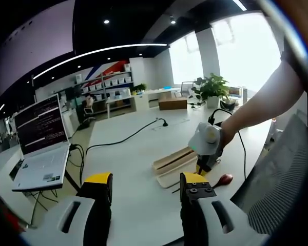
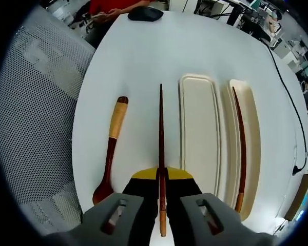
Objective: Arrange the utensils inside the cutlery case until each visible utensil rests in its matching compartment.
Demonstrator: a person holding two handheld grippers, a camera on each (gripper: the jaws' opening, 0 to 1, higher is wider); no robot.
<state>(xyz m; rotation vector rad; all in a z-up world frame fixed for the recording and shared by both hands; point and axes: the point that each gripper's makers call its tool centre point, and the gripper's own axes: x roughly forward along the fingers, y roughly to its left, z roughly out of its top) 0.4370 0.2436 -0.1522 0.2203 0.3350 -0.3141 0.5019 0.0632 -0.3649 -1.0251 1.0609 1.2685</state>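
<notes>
A laptop (image 1: 38,148) with unreadable screen text and a potted plant (image 1: 213,89) stand on the white table (image 1: 128,154). The right gripper (image 2: 161,177) clamps one dark chopstick (image 2: 161,148) between spoon (image 2: 111,148) and cream cutlery case (image 2: 200,138), where another chopstick (image 2: 240,148) lies. The left gripper (image 1: 146,187) is open, empty.

Our left gripper (image 1: 146,187) hangs with jaws spread wide, nothing between them; our right gripper (image 2: 161,180) pinches a chopstick (image 2: 161,154), bare forearm (image 1: 262,100) reaching in.
</notes>
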